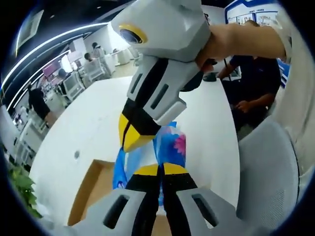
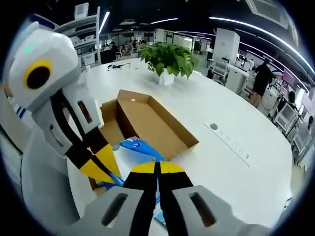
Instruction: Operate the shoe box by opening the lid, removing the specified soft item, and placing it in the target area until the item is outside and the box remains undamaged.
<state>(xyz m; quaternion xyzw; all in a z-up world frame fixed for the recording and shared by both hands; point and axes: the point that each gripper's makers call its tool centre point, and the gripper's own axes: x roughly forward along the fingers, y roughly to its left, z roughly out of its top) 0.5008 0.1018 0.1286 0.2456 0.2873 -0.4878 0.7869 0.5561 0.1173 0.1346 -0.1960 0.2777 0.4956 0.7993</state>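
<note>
Holding a blue floral cloth (image 2: 139, 146) above the open cardboard shoe box (image 2: 152, 120).
My left gripper (image 1: 160, 171) and right gripper (image 2: 158, 168) both pinch it, jaws pressed together, over the white surface (image 2: 236, 118).

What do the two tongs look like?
Both tongs have grey, blocky plastic bodies with black jaws and yellow tips. The grey housings have dark slots, and a round yellow ring marks each top. One shows a small green light.

A white table (image 2: 236, 113) carries an open cardboard box (image 2: 152, 123) and a potted plant (image 2: 167, 61).
</note>
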